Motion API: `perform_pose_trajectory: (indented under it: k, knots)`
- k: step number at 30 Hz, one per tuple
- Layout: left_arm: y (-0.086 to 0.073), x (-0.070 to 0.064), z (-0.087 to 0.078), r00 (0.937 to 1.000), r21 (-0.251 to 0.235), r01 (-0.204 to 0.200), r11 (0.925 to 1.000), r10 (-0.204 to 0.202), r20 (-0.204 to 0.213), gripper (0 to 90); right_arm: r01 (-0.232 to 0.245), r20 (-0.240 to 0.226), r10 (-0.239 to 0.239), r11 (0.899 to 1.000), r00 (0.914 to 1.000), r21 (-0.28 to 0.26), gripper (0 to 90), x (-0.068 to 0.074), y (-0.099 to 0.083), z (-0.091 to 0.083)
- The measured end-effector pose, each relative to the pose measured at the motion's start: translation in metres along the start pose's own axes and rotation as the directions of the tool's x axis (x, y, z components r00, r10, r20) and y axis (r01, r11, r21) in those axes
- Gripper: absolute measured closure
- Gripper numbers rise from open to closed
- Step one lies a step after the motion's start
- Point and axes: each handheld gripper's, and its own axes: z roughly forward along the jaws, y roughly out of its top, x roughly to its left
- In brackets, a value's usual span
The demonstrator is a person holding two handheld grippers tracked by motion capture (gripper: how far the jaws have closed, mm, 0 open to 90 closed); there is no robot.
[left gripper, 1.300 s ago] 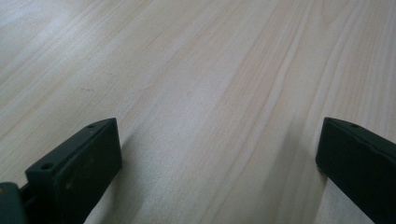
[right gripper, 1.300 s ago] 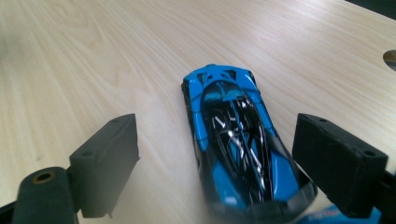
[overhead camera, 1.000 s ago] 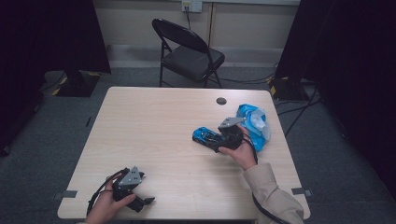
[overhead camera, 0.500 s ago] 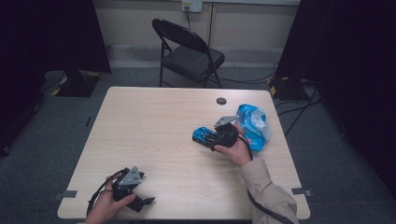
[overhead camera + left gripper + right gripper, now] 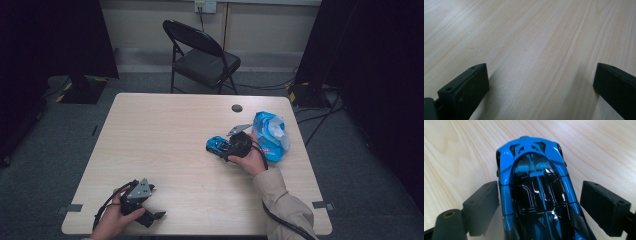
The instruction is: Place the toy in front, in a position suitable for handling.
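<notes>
A glossy blue and black toy car (image 5: 217, 145) (image 5: 536, 187) sits on the pale wooden table (image 5: 165, 135), right of centre. My right gripper (image 5: 226, 149) (image 5: 540, 206) is low over it with one black jaw on each side of the car's body. The jaws stand apart; the left one is at the car's flank, and a narrow gap shows at the right one. My left gripper (image 5: 156, 217) (image 5: 540, 85) rests near the table's front left edge, wide open, with bare wood between its jaws.
A crumpled blue and white plastic bag (image 5: 271, 134) lies just right of the right hand. A small dark disc (image 5: 237, 108) sits on the table behind it. A black folding chair (image 5: 202, 57) stands beyond the far edge.
The right gripper has edged slightly left along the car. The left gripper has stayed where it was.
</notes>
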Motion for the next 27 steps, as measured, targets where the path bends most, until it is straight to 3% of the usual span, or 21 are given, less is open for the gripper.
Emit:
perform_pose_trajectory:
  k: [8, 11, 21, 23, 27]
  knots:
    - [0.0000, -0.0002, 0.0002, 1.0000, -0.004, 0.003, 1.0000, -0.003, -0.001, 0.0, 0.027, 0.017, -0.027, 0.999, 0.9995, 0.024, 16.8, 0.0032, -0.0011, 0.0038]
    - [-0.0001, -0.0003, 0.0002, 1.0000, -0.004, 0.004, 1.0000, -0.004, 0.000, 0.0, 0.017, 0.003, -0.017, 0.999, 0.9999, 0.030, 19.7, 0.0027, -0.0008, 0.0034]
    - [0.0000, -0.0003, 0.0003, 1.0000, -0.005, 0.005, 1.0000, -0.005, 0.000, 0.0, 0.005, 0.020, -0.006, 1.000, 0.9998, 0.029, 27.1, 0.0028, -0.0014, -0.0017]
    - [0.0000, -0.0002, 0.0002, 1.0000, -0.004, 0.003, 1.0000, -0.003, -0.001, 0.0, -0.040, -0.005, 0.040, 0.999, 0.9992, 0.015, 28.3, 0.0012, -0.0023, -0.0039]
    - [0.0000, -0.0002, 0.0002, 1.0000, -0.004, 0.003, 1.0000, -0.003, -0.001, 0.0, -0.020, 0.009, 0.020, 1.000, 0.9998, 0.022, 28.4, 0.0033, -0.0036, -0.0059]
